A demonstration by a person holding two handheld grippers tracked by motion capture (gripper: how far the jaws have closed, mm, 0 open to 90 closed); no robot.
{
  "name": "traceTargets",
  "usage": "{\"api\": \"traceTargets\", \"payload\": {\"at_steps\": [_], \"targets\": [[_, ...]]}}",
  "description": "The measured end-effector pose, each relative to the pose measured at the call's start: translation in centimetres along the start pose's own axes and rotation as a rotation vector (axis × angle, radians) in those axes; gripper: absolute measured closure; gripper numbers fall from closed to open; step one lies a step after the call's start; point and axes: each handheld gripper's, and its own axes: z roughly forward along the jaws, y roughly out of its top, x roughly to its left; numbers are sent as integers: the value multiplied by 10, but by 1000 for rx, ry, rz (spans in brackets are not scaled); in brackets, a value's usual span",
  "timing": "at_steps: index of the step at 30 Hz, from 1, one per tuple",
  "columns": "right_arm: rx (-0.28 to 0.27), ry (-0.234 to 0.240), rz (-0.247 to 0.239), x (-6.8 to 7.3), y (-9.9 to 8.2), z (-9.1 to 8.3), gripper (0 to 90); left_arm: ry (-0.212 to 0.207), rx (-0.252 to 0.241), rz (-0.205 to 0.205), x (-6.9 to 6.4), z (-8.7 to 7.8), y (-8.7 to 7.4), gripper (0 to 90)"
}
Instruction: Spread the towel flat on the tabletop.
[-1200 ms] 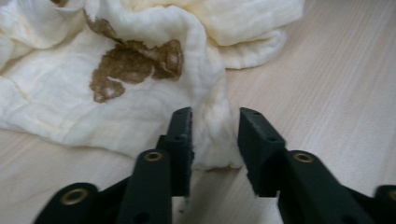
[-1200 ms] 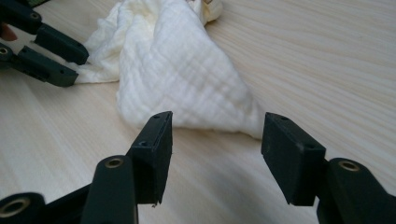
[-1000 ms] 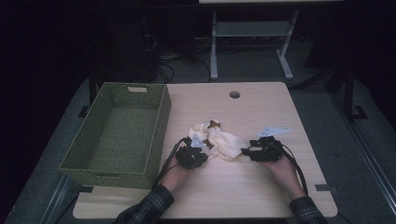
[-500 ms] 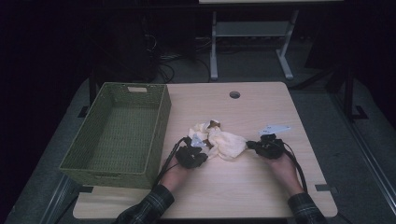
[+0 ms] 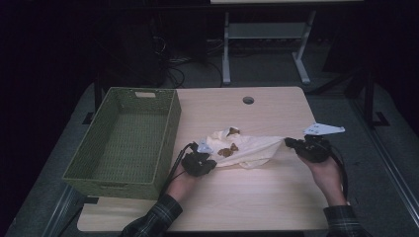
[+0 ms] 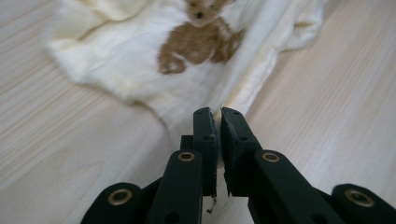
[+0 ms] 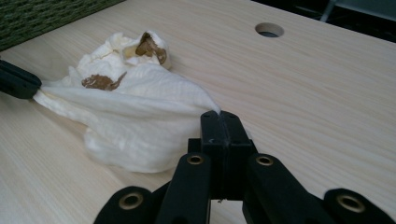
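A cream cloth [image 5: 244,148] printed with a brown bear [image 6: 198,44] lies crumpled in the middle of the wooden table [image 5: 237,202]. My left gripper [image 5: 206,158] is shut on the cloth's [image 6: 140,70] left edge, the fabric pinched between its jaws. My right gripper [image 5: 290,143] has just closed on the right end of the cloth [image 7: 140,121] and holds it a little above the table, so the fabric is drawn out between the two grippers. The other gripper's black tip [image 7: 16,81] shows at the cloth's far end in the right gripper view.
A green woven basket [image 5: 79,168] stands empty at the table's left, close to my left hand. A round cable hole [image 5: 248,100] sits near the table's far edge. A pale grey plate [image 5: 323,129] rides on the right gripper. Beyond the table stands a metal stand [image 5: 264,32].
My right gripper closed on the cloth's right end and moved right and up, pulling the crumpled cloth out longer. The left gripper stayed where it was.
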Motion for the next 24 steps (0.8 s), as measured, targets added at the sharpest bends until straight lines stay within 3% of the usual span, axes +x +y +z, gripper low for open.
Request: {"api": "traceTargets", "payload": {"at_steps": [5,10,13,16,18,24], "targets": [[37,24,21,-7,-8,0,881,12,5,7,-2,0,1,843],[29,34,43,-11,-18,-2,771,26,4,-21,2,-3,-1,843],[60,47,57,-14,-22,0,673,28,7,-18,3,-3,-2,842],[89,70,68,-16,-27,8,627,26,14,-18,2,-2,-2,842],[89,110,85,-17,-29,16,611,25,19,-19,2,0,-2,842],[96,151,76,-11,-23,39,629,18,42,-12,3,3,-4,842]]}}
